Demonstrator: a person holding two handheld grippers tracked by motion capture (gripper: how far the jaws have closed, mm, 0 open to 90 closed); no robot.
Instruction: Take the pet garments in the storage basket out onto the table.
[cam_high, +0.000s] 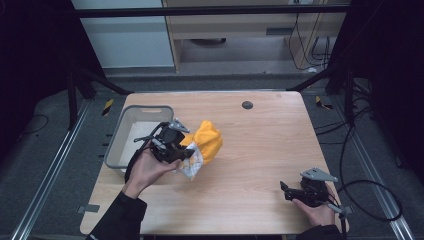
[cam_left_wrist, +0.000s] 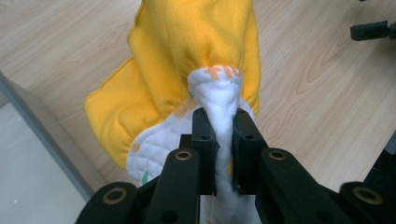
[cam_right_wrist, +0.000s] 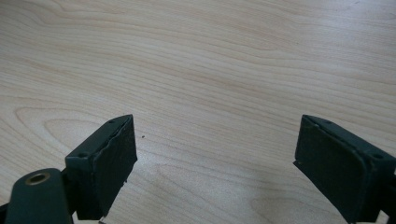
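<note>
Nearest, at the table's (cam_high: 250, 150) right front edge, the right gripper (cam_right_wrist: 215, 163) rests low with its jaws spread wide over bare wood, holding nothing. Farther left, the left gripper (cam_left_wrist: 219, 140) is clamped on the white printed edge of a yellow cloth (cam_left_wrist: 187, 60), which bunches just beyond its jaws, right of the grey bin (cam_high: 120, 135).

From overhead the high view looks forward and down across the whole wooden table (cam_high: 260, 150), while both gripper views sit close, staring along their jaws at that same tabletop.
</note>
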